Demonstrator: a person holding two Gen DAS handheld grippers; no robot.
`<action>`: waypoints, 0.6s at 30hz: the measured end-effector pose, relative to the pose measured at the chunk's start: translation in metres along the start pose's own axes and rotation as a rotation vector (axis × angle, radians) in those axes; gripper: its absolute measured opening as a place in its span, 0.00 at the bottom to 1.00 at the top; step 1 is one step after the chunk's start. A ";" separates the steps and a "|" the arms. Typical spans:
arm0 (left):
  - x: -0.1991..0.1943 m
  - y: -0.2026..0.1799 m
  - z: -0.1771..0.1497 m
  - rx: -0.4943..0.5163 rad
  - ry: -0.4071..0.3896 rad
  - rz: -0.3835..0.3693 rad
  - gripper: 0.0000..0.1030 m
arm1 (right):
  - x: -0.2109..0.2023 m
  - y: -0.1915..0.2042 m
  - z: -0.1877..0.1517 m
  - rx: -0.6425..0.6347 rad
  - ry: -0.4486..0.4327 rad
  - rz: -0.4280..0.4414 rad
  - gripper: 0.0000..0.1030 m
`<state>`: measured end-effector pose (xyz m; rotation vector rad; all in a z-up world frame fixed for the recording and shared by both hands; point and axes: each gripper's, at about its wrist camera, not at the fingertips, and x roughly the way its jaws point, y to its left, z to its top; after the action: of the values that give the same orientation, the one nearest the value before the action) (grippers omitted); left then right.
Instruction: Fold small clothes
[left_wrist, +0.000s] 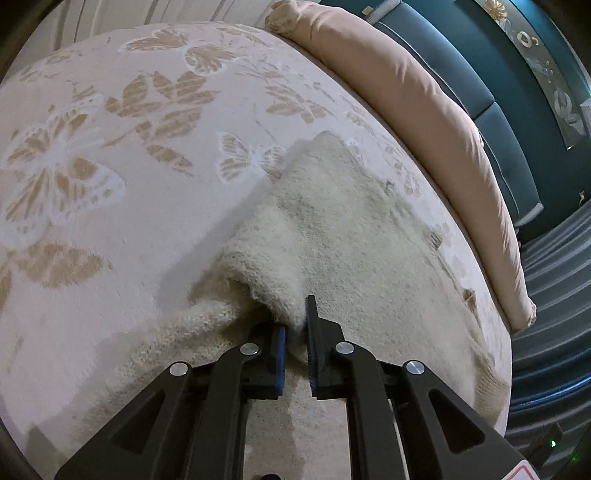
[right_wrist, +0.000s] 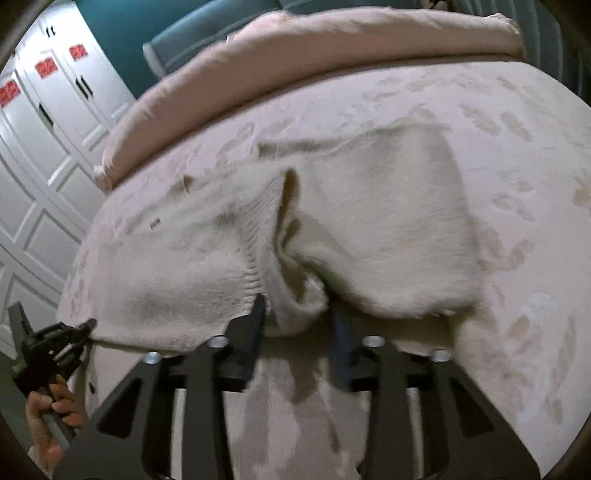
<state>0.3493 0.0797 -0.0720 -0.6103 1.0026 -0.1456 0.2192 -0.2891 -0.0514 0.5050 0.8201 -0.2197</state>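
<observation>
A cream fuzzy knitted sweater (left_wrist: 332, 229) lies on the bed with its near edge lifted. My left gripper (left_wrist: 295, 332) is shut on a bunched fold of the sweater's edge, knit squeezed between the blue pads. In the right wrist view the sweater (right_wrist: 388, 221) is partly folded over itself. My right gripper (right_wrist: 299, 317) holds a ribbed fold of it between its fingers, with a wider gap. The left gripper (right_wrist: 79, 332) also shows there at the far left, held by a hand and pinching the sweater's corner.
The bed carries a pale cover with tan leaf and butterfly patterns (left_wrist: 110, 166). A rolled pink quilt (left_wrist: 424, 110) lies along the far edge, with a teal headboard (left_wrist: 498, 122) behind. White wardrobe doors (right_wrist: 48, 129) stand at the left.
</observation>
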 end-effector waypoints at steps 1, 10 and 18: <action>-0.002 0.000 0.000 0.004 0.003 -0.001 0.10 | -0.008 -0.002 -0.003 0.007 -0.013 0.011 0.40; -0.037 -0.014 -0.016 0.103 -0.004 -0.016 0.06 | -0.059 -0.057 -0.067 0.091 0.040 -0.030 0.43; -0.039 -0.145 -0.076 0.403 0.116 -0.236 0.43 | -0.060 -0.040 -0.029 0.158 -0.029 0.086 0.45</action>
<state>0.2887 -0.0562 0.0061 -0.3501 0.9750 -0.5829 0.1452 -0.3089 -0.0376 0.6825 0.7547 -0.2128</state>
